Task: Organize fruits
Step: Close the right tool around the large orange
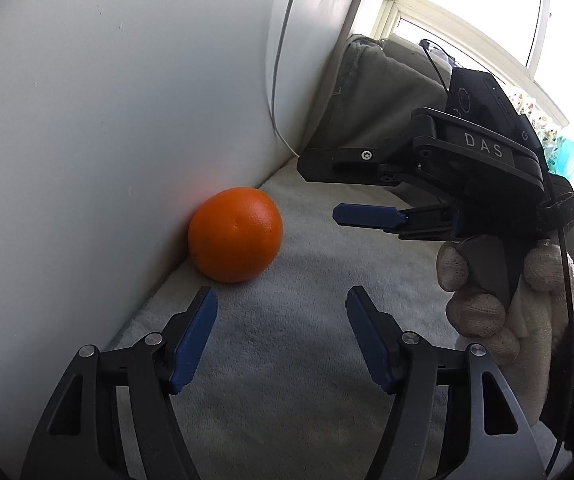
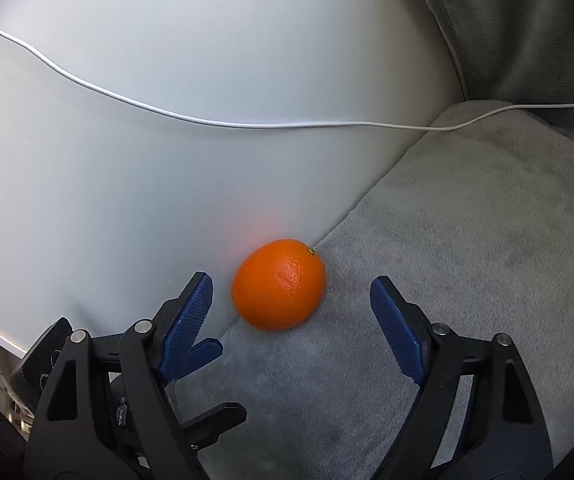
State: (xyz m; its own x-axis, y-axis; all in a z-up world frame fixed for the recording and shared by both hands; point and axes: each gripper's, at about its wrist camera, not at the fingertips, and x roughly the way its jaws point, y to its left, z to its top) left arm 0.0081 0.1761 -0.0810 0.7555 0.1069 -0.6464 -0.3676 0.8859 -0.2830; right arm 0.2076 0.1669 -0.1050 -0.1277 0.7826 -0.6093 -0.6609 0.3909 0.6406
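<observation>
An orange [image 1: 235, 234] is sitting on a grey plush cushion [image 1: 287, 360], pressed against a white wall panel [image 1: 107, 120] where the fabric meets it — its peel is casting a faint orange glow on the white surface. In the right wrist view the same orange [image 2: 278, 284] is lying with its stem end turned toward the far right, just ahead of the right gripper [image 2: 291, 292], whose blue-padded fingers [image 2: 395, 328] are standing wide apart and holding nothing. The fruit is lying close to the line between the two fingertips, nearer the left one, with no pad touching it.

The left gripper [image 1: 282, 300] is hovering low over the cushion, its blue pads [image 1: 195, 336] also spread wide and empty; the orange is lying just beyond and to the left of its left fingertip. From this side the right gripper [image 1: 323, 188] is reaching in from the right, a white-gloved hand [image 1: 483, 312] gripping its dark handle, the letters "DAS" showing on its body. Part of the left gripper is also showing at the lower left of the right wrist view, behind the near finger.

A thin white cable [image 2: 247, 125] is running across the wall panel and onto the cushion's far edge. A darker grey backrest [image 2: 527, 40] is rising behind — and a bright window [image 1: 487, 20] is glowing beyond it.
</observation>
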